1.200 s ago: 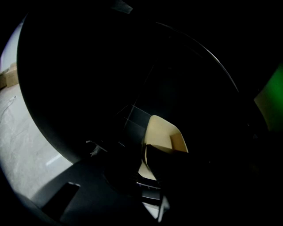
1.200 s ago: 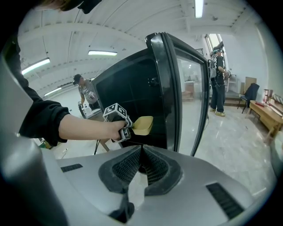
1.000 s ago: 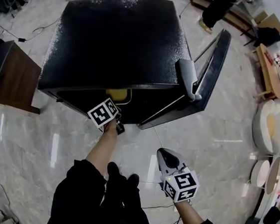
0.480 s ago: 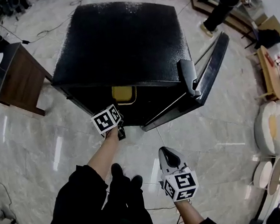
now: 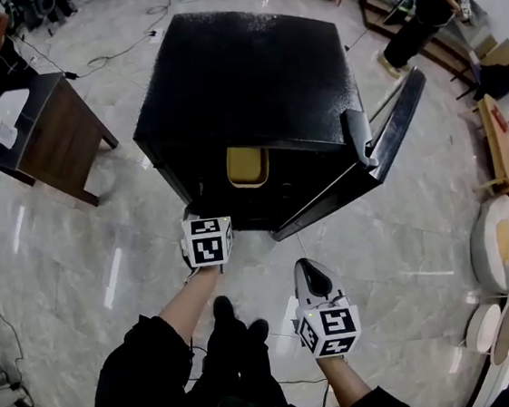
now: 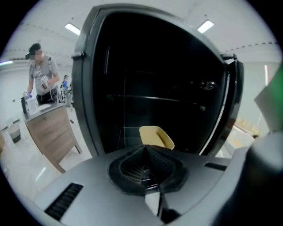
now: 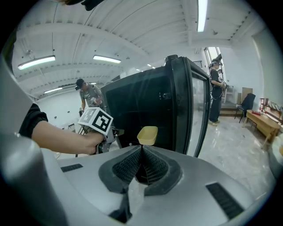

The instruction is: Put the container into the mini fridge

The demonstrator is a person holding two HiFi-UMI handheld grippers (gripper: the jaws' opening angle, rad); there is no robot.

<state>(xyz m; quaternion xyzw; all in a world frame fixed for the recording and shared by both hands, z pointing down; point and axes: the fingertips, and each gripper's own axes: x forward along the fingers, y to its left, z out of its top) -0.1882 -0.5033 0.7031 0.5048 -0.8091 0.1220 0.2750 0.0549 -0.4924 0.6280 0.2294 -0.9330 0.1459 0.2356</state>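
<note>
Beyond the just-closed, empty jaws of the left gripper (image 6: 145, 152), leave the container (image 6: 156, 137) resting inside the mini fridge (image 5: 250, 80) and nudge the open door (image 5: 391, 132) shut with the right gripper (image 7: 141, 152), jaws likewise together.

No word, brand, number or label is legible anywhere. The only printed marks are black-and-white square code patterns. One set is on the left white marker cube (image 5: 208, 242) of the left claw (image 6: 144, 149), the other on the right white marker cube (image 5: 329, 331) of the right claw (image 7: 141, 149). Both cubes are just in front of the open black mini fridge (image 5: 251, 89), and the patterns spell nothing.
</note>
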